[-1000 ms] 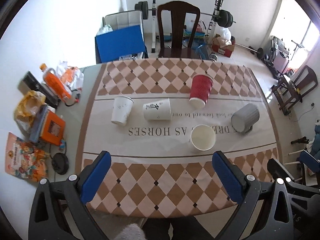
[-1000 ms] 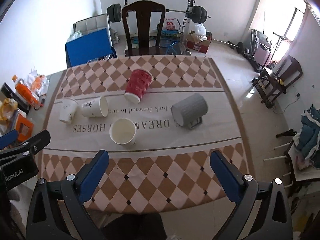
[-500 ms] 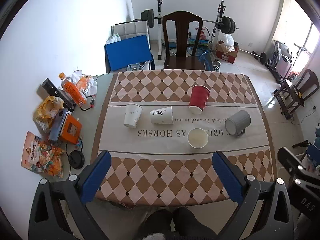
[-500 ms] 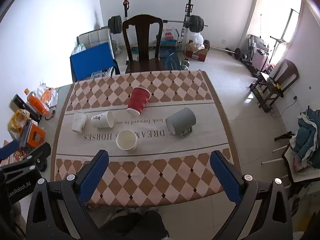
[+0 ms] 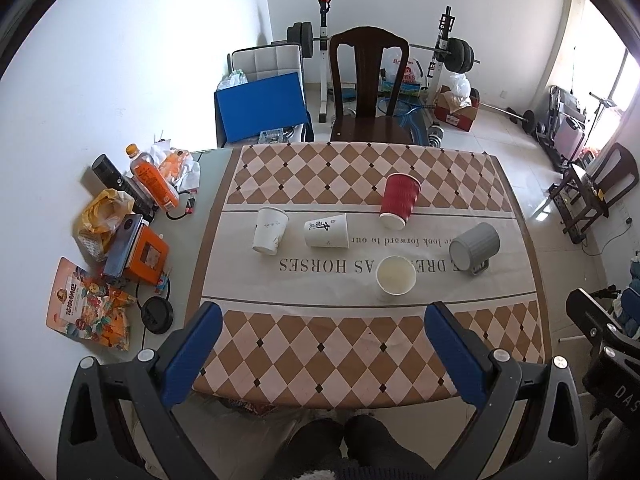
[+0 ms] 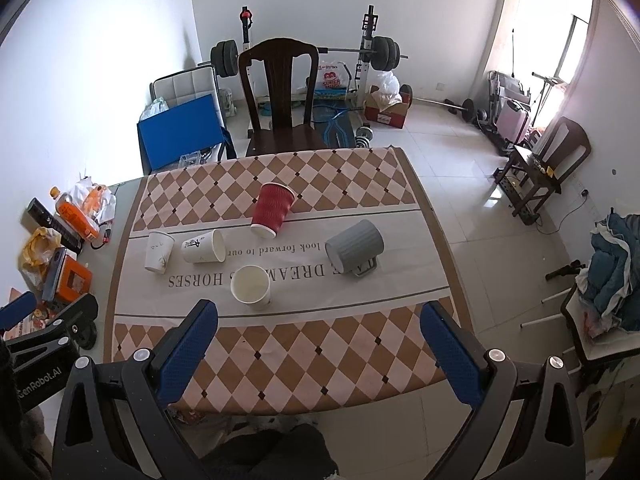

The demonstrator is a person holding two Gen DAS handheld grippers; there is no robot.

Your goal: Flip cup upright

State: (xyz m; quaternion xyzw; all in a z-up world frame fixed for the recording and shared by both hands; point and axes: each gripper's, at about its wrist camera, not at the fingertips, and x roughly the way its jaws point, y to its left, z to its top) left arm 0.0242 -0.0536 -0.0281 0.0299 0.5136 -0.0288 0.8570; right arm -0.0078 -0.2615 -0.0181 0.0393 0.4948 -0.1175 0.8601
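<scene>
Hovering both grippers, left (image 5: 322,346) and right (image 6: 318,342), spread wide and empty above the table's (image 5: 360,364) near edge, pre-approach; likely needing descent toward the printed cup (image 5: 327,231) lying mid-table.

Right hand-held gripper (image 6: 318,344): fingers spread wide, holding nothing, above the near edge of the worktop (image 6: 280,344).
Grey mug (image 6: 354,250): on its side, right of centre.
Red cup (image 6: 273,210): tipped over, tilted.
Open white cup (image 6: 251,290): upright, nearest the gripper.
Printed white cup (image 6: 203,246): on its side.
Plain white cup (image 6: 159,252): mouth down, leftmost.
Left hand-held gripper (image 6: 40,336): at the left edge; whether it is spread or closed is unclear.
</scene>
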